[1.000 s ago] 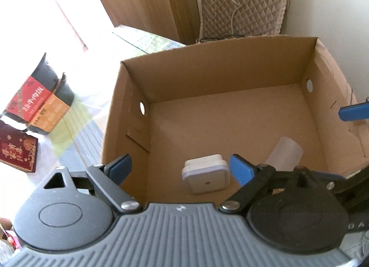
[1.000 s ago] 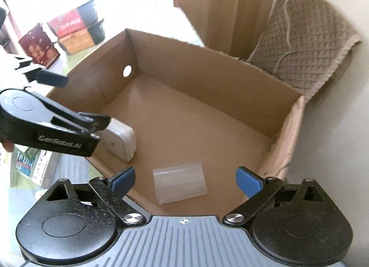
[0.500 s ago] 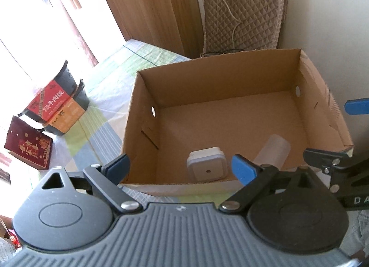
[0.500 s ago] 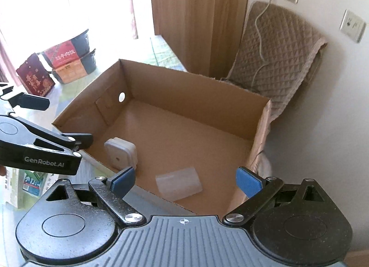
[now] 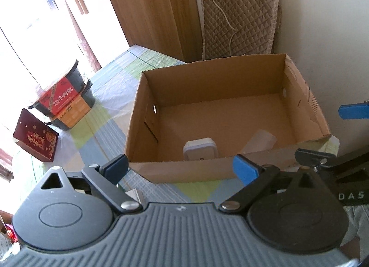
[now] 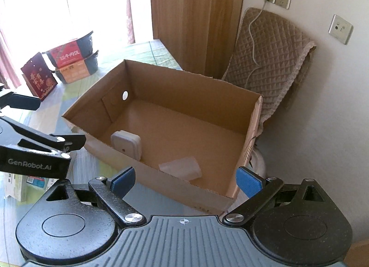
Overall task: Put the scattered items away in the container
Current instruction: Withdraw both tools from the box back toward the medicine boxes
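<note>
1. Already inside the cardboard box [image 5: 230, 115], near its front wall, lie two things: a white square device [image 5: 200, 151] and, to its right and apart from it, a translucent plastic cup [image 5: 261, 140] on its side.
2. Both tools hang in front of the box with nothing between the fingers: the left hand-held gripper [image 5: 181, 169] and the right hand-held gripper [image 6: 185, 180] each stand wide open.
3. Still out on the counter [image 5: 110, 96] are two stacked bowls [image 5: 66, 98] and a dark red box [image 5: 34, 139]; whether these count as scattered items I cannot tell, so the job may be partway or nearly finished.
4. Only the right wrist view shows a small white carton [image 6: 18, 186] on the counter under the left tool; the left wrist view shows just a pale corner there.
5. Only the right view shows the device's face with its small dot clearly.
</note>
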Motion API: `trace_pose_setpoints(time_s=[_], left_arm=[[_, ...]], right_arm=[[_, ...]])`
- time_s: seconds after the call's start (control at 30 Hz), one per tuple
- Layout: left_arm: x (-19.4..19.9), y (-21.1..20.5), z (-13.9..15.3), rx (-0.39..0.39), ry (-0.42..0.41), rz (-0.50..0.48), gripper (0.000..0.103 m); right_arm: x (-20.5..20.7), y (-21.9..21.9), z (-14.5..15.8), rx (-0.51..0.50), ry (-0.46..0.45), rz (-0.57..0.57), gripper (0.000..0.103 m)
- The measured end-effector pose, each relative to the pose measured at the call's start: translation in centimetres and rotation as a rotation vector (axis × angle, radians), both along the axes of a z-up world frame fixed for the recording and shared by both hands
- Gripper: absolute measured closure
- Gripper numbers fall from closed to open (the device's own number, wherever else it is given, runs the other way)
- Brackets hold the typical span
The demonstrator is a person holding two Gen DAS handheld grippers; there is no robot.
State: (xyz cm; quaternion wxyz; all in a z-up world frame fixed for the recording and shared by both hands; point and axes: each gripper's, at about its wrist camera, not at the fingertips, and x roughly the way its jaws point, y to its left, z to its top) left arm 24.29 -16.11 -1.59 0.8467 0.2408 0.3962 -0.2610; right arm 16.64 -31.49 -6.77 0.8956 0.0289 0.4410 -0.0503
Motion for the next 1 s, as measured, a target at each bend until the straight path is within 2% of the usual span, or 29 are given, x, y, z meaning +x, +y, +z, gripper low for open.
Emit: trace_pose_setpoints(time_s=[0.4,0.77,1.0], left_arm=[[-2.6,1.6,0.5,-0.009,-0.015,0.016,0.007],[-3.6,4.2,-0.1,-0.032,0.028,0.097,0.007],[-4.6,5.7,-0.8,-0.013,0.004,0.131,0.007]], right_arm=[[-2.2,1.4,0.2,0.012,0.001,0.004,0.004],[-3.6,2.9,-0.7,0.018,0.034,0.037,0.004],[-4.0,4.1,-1.2,0.013,0.047,0.063,0.004]])
